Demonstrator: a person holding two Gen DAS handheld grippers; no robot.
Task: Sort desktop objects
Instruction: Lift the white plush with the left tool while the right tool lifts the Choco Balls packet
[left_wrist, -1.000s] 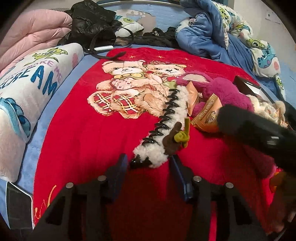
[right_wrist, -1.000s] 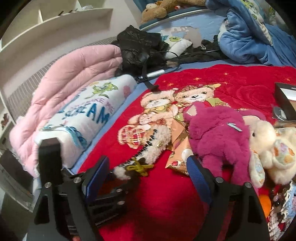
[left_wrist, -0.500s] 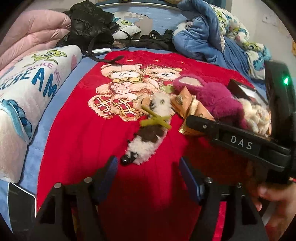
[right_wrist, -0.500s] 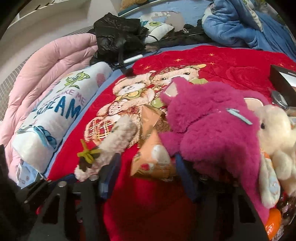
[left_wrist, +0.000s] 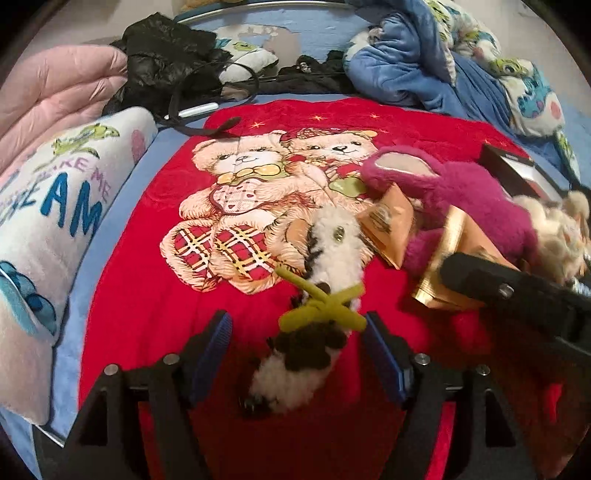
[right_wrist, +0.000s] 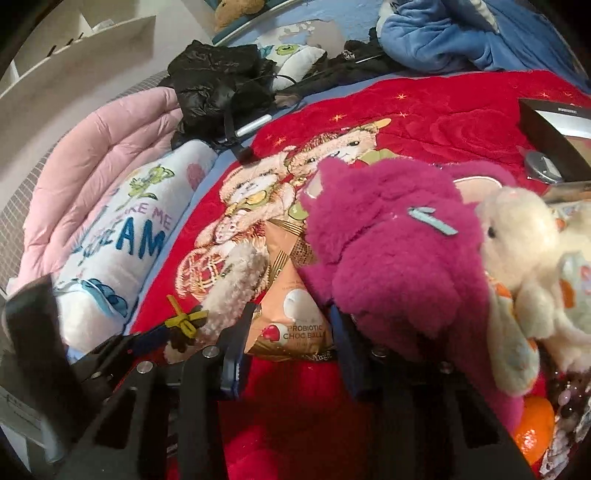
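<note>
Both hand-held grippers straddle their targets on the red bear-print bed blanket (left_wrist: 147, 295).
Left view: our left hand-held gripper (left_wrist: 297, 332) gapes wide around the fluffy white-and-brown hair claw (left_wrist: 314, 332), closer than before. Right view: our right hand-held gripper (right_wrist: 291, 332), open, brackets the orange chocolate-ball snack pouch (right_wrist: 295, 314), having advanced.

1. You are over a bed with a red blanket (left_wrist: 140, 314) printed with two teddy bears.
2. To your left lies a pink quilt (right_wrist: 92, 155) beside a white lettered pillow (left_wrist: 48, 206).
3. A black jacket (right_wrist: 214, 81) and a crumpled blue blanket (left_wrist: 406, 70) lie at the far end.
4. White shelving (right_wrist: 85, 48) stands against the wall beyond the quilt.
</note>
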